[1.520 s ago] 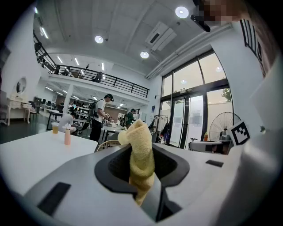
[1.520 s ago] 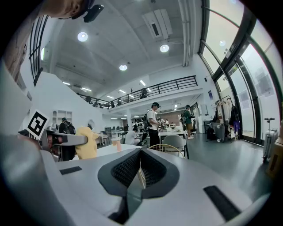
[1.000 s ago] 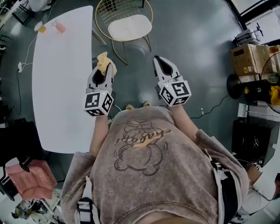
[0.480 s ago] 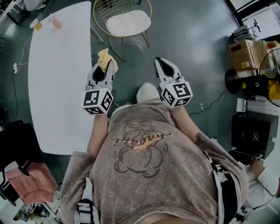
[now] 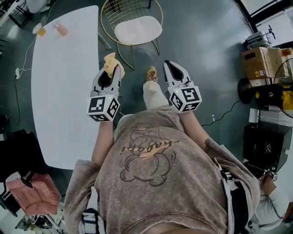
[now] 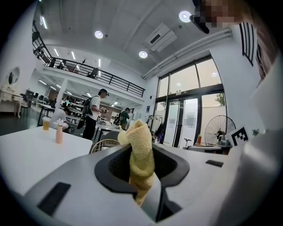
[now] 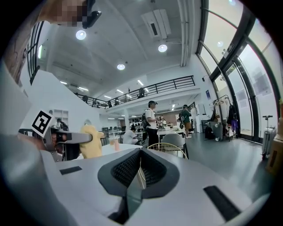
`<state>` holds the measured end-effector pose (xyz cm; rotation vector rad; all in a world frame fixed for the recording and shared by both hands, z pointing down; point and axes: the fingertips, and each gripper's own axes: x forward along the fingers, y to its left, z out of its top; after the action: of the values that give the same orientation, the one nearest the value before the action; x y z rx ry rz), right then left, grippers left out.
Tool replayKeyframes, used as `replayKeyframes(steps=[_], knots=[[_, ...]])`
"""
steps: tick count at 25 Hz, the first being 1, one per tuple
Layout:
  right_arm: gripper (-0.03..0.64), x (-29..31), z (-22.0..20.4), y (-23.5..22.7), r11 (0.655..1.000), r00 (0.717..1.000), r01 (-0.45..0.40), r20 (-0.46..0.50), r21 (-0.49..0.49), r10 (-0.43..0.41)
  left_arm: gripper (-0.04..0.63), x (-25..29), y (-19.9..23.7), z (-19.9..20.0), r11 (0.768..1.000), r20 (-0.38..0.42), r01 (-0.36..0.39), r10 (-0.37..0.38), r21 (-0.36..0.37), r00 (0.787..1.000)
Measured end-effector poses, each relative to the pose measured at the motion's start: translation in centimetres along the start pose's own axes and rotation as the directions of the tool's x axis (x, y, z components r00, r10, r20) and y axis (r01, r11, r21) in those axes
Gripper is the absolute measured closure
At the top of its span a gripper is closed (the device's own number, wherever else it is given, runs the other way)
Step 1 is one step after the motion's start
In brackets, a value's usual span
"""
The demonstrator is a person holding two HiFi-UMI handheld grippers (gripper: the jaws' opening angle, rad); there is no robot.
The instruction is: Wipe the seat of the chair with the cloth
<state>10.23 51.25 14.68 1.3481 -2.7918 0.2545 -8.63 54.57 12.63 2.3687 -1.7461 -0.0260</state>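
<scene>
Cloth (image 6: pixel 140 152), yellow, crumpled, in left claw (image 5: pixel 109 73)

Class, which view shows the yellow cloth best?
The left gripper view: the yellow cloth stands large and central, pinched in the left gripper. The head view shows only its tip; the right gripper view, a small yellow lump.

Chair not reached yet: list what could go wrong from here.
1. The yellow cloth is pinched as a bunch in the left gripper: it may slip out or wipe only a narrow strip of the seat cushion.
2. The wire chair stands beside the white table: the gripper could knock either.
3. The right gripper is shut and empty, so the chair may slide.
</scene>
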Motion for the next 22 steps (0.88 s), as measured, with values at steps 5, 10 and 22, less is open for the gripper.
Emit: replayKeyframes(steps=[5,10,22], knots=[[0.591,5.1,0.3,-2.6,1.000,1.000,-0.011,-0.001,0.007,0.011,0.485,4.4,2.5,0.9,1.000,-0.003,-0.018,0.018,0.008,1.000],[0.591,10.8,0.4,-5.7,1.000,1.000,-0.022,-0.018,0.007,0.022,0.484,10.0,5.2,0.9,1.000,-0.020,-0.028,0.027,-0.010,0.999],[0.591,23.7,1.7,-15.2,0.996,0.994,-0.070,-0.078,0.056,0.074,0.483,24.2,10.1,3.1,0.996,-0.078,-0.079,0.077,-0.028,0.994]])
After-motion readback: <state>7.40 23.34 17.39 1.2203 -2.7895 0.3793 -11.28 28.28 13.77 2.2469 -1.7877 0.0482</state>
